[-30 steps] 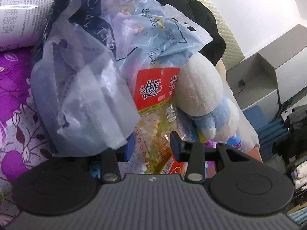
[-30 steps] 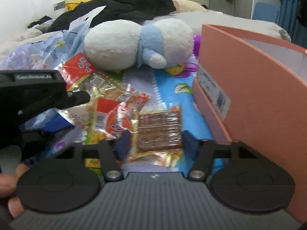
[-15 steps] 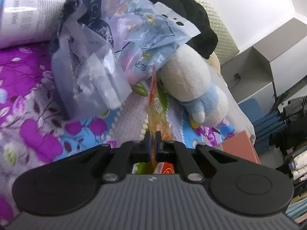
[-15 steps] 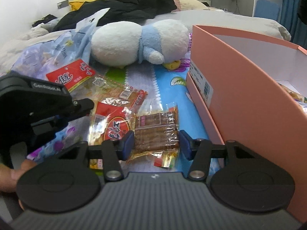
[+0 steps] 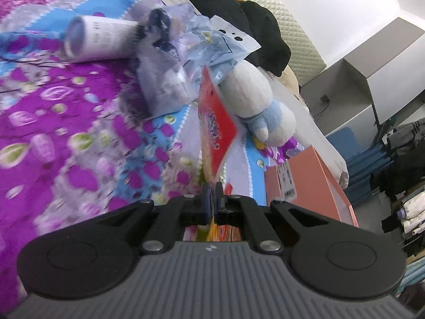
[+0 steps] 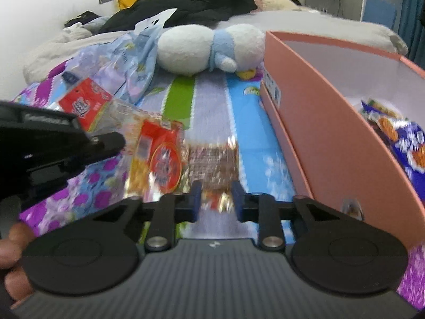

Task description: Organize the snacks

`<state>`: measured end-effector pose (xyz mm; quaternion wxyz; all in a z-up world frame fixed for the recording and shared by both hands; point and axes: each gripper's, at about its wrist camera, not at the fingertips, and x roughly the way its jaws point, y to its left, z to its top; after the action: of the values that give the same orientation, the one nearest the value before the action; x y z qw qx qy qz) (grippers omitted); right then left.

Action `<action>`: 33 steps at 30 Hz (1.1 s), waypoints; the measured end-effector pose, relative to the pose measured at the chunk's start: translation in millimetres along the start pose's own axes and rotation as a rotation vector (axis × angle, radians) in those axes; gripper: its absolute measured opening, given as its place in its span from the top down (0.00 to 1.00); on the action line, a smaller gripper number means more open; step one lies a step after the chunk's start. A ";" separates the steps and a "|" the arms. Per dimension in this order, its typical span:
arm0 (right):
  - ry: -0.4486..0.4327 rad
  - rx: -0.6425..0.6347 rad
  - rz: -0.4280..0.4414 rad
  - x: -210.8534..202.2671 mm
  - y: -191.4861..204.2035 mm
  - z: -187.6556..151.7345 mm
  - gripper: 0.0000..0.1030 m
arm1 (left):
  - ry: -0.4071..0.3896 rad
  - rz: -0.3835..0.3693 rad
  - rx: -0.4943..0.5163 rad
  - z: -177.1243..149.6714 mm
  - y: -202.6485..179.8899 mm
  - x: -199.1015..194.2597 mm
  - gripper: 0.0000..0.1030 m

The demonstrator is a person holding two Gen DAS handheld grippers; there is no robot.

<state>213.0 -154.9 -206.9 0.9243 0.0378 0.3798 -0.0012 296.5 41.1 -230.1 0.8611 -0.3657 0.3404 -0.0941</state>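
1. Left gripper (image 5: 212, 194): its two fingers are pressed together on the lower edge of a red-topped snack packet (image 5: 216, 130). The packet stands on edge, raised off the floral bedspread (image 5: 79, 138), its red header toward the plush toy (image 5: 255, 106).
2. Seen from the right wrist camera, the same left gripper (image 6: 106, 143) enters from the left side, and the red-topped snack packet (image 6: 85, 103) lies against it, on the far side from the pink box (image 6: 332, 122).
3. Right gripper (image 6: 215, 195): the fingers stand partly apart, one on each side of the near end of a clear packet of brown sticks (image 6: 212, 159). Motion blur prevents telling whether the pads touch the packet; no firm hold is visible.
4. A red-and-gold snack packet (image 6: 159, 154) lies flat on the bedspread just beside the brown-stick packet, on the side away from the pink box.
5. The pink box is open at the top. A purple and orange snack bag (image 6: 398, 138) lies inside it, against the near wall.
6. The plush toy, white with a pale blue band, lies on its side beyond the pink box's far corner. A pale blue plastic bag (image 5: 212, 45) rests against the toy's head end.
7. A white cylindrical container (image 5: 98, 40) lies on its side on the bedspread, well beyond the blue bag from the pink box.
8. Black clothing (image 6: 191, 2) is heaped behind the plush toy.
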 end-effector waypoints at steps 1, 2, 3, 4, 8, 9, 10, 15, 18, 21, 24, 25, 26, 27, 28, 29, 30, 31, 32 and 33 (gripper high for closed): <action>-0.002 -0.001 0.005 -5.3 0.0 -2.7 0.77 | -0.001 0.001 0.007 -2.9 0.3 -8.1 0.97; -0.008 -0.006 0.014 -10.1 0.6 -4.7 0.77 | -0.003 0.004 0.017 -6.1 1.3 -16.6 0.97; -0.012 -0.013 0.018 -14.1 2.0 -6.3 0.77 | -0.005 0.007 0.024 -9.3 2.4 -25.3 0.97; -0.017 -0.026 0.020 -18.5 4.1 -7.4 0.77 | -0.008 0.009 0.022 -11.9 4.1 -34.1 0.98; -0.046 -0.080 0.054 -31.0 12.8 -12.1 0.76 | -0.022 0.017 0.013 -17.6 14.3 -59.7 0.98; -0.044 -0.104 0.063 -31.3 16.0 -13.0 0.75 | -0.020 0.014 0.004 -18.8 18.8 -65.3 0.98; -0.035 -0.138 0.077 -30.1 20.9 -14.6 0.74 | -0.016 0.012 0.000 -20.1 21.8 -68.8 0.98; -0.060 -0.334 0.055 -23.2 44.9 -24.9 0.48 | -0.019 0.012 -0.008 -24.0 32.7 -80.3 0.98; -0.063 -0.400 -0.001 -9.6 49.7 -24.5 0.48 | -0.027 0.007 -0.019 -22.7 38.6 -87.5 0.98; -0.065 -0.323 -0.019 -0.6 38.6 -13.7 0.48 | -0.025 0.001 -0.026 -22.4 44.4 -93.2 0.98; -0.054 -0.215 -0.041 12.4 26.9 -1.3 0.42 | -0.019 -0.002 -0.035 -25.2 53.2 -98.6 0.98; -0.060 -0.191 -0.048 15.4 24.0 -0.9 0.38 | -0.018 0.000 -0.039 -26.4 56.0 -100.5 0.98; -0.063 -0.172 -0.058 21.4 21.6 1.3 0.28 | -0.017 -0.002 -0.046 -27.3 58.8 -102.3 0.98; -0.059 -0.158 -0.071 26.7 20.1 3.8 0.24 | -0.016 -0.005 -0.054 -28.2 61.6 -104.0 0.98; -0.053 -0.134 -0.073 32.6 17.8 6.6 0.24 | -0.017 -0.006 -0.063 -29.3 64.8 -106.6 0.98; -0.045 -0.115 -0.063 37.7 15.6 8.7 0.24 | -0.017 -0.008 -0.069 -30.1 67.4 -108.8 0.98; -0.024 -0.099 -0.061 45.1 13.9 10.4 0.24 | -0.015 -0.013 -0.074 -30.6 69.7 -110.8 0.98; -0.009 -0.092 -0.067 50.7 13.7 11.2 0.24 | -0.011 -0.020 -0.076 -31.1 72.0 -112.6 0.98; -0.002 -0.082 -0.066 56.1 12.7 11.8 0.24 | -0.012 -0.024 -0.077 -31.5 73.6 -114.4 0.98; -0.006 -0.073 -0.060 59.6 11.8 12.3 0.20 | -0.013 -0.023 -0.077 -31.8 74.0 -115.2 0.98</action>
<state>264.4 -142.5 -239.2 0.9258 -0.0076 0.3776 -0.0150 182.7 123.3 -237.8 0.8475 -0.4032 0.3339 -0.0882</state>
